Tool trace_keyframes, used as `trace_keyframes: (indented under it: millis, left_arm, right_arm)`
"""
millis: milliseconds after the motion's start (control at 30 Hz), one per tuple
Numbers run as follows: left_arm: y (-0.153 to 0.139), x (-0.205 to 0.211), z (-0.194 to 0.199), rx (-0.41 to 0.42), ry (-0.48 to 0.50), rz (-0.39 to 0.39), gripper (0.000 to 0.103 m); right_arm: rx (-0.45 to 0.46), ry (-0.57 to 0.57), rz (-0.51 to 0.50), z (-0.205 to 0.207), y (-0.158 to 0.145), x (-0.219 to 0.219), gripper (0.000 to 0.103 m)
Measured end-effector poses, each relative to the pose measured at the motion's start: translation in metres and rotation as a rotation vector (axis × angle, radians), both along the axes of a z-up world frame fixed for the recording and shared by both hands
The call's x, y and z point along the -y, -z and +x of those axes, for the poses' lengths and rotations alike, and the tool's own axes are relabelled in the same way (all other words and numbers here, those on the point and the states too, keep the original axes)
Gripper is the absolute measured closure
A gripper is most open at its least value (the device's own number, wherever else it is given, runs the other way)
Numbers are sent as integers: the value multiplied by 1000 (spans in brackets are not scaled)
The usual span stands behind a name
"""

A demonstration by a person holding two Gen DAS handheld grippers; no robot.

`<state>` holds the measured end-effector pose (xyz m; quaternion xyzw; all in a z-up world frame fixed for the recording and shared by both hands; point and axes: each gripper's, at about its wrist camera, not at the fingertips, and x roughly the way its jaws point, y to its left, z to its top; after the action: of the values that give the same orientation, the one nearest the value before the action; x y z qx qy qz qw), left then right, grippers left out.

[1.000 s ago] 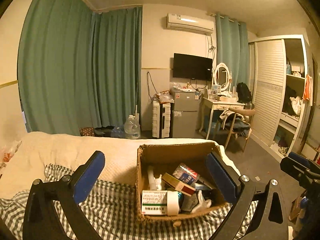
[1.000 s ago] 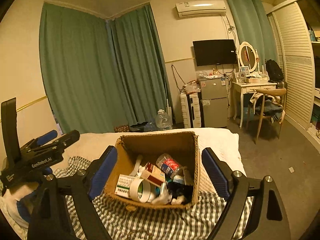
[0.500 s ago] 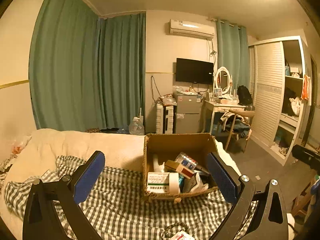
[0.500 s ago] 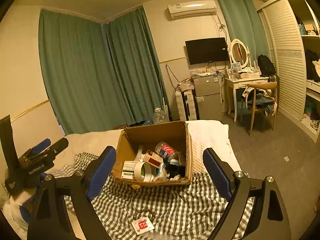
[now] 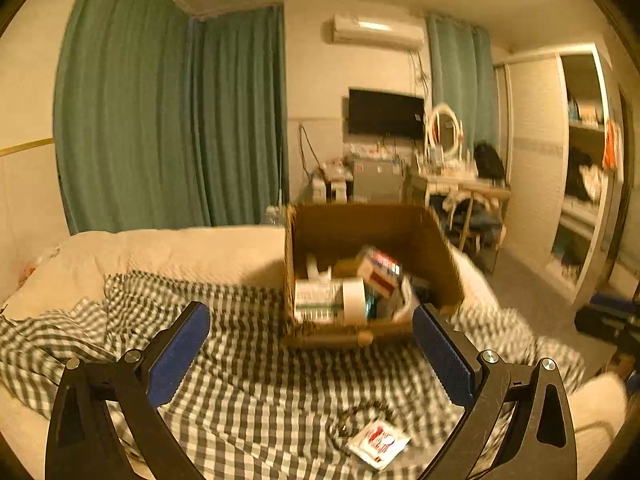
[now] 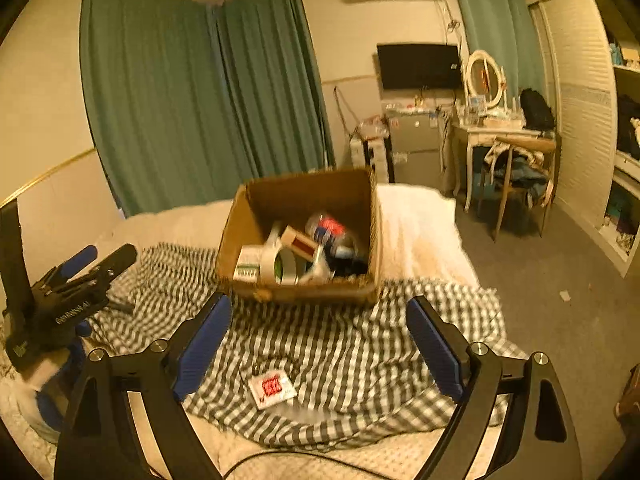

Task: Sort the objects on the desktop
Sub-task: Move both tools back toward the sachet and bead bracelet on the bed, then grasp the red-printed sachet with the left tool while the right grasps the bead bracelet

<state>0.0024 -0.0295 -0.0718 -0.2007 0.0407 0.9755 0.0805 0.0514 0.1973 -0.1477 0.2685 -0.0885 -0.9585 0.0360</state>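
A cardboard box (image 5: 436, 240) (image 6: 236, 224) stands on a checked cloth (image 5: 256, 344) (image 6: 352, 336) spread over a bed. Inside lie a tape roll (image 6: 282, 266), a green-and-white carton (image 5: 318, 300), a bottle (image 6: 330, 230) and other small items. A small white packet with red print (image 5: 378, 442) (image 6: 272, 388) lies on the cloth nearer to me than the box. My left gripper (image 5: 310, 344) is open and holds nothing. My right gripper (image 6: 318, 330) is open and bare too. Both hang above the cloth, short of the box. The left gripper (image 6: 80, 280) also shows at the right wrist view's left edge.
A cream blanket (image 5: 168, 252) covers the bed beyond the cloth. Green curtains (image 6: 192, 92) hang behind. A dressing table with a chair (image 6: 516, 160), a small fridge (image 6: 416, 148) and a wardrobe (image 5: 576, 184) stand at the right, with grey floor (image 6: 552, 288) beside the bed.
Both grippers have sunk and drawn back from the box. More of the checked cloth shows, and the white packet has come into view below them. The jaws stay open.
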Motion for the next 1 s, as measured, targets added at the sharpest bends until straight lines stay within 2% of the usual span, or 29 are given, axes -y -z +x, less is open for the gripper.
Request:
trace_keyframes:
  millis: [100,367,500,633,867,900,933,967,1000]
  left_arm:
    - [25,-9,-6,45,21,-27,0]
    - [102,-35,-34,237,109,-72,0]
    - [130,-50,-49,350,128,-113,2]
    - [164,-55,-70,523,122,-115,9]
    - [193,-66,-78,636,155,-141,10]
    - [199,-69,-79,658,155,-158,14]
    - [202,-69,-82,670,145,-165,27]
    - [204,-68,-84,684,143,-157,36]
    - [206,-66,-86,696,143,-137,38]
  right_arm:
    - [39,-14,0,-13,19,5,14]
    - [142,-37,-26,-49,67,12,14]
    - [189,-49,-38,-66,87,15,14]
    - [249,-66,-70,-85,109,15,14]
    - [361,-76,-113,-117,149,10,15]
    - [374,-77,-116,-122,155,10,16]
    - [382,-78,-119,-126,159,10,17]
    - [390,-80,-121,-129,162,10,17]
    - [398,-85,-122,-134,166,11,18]
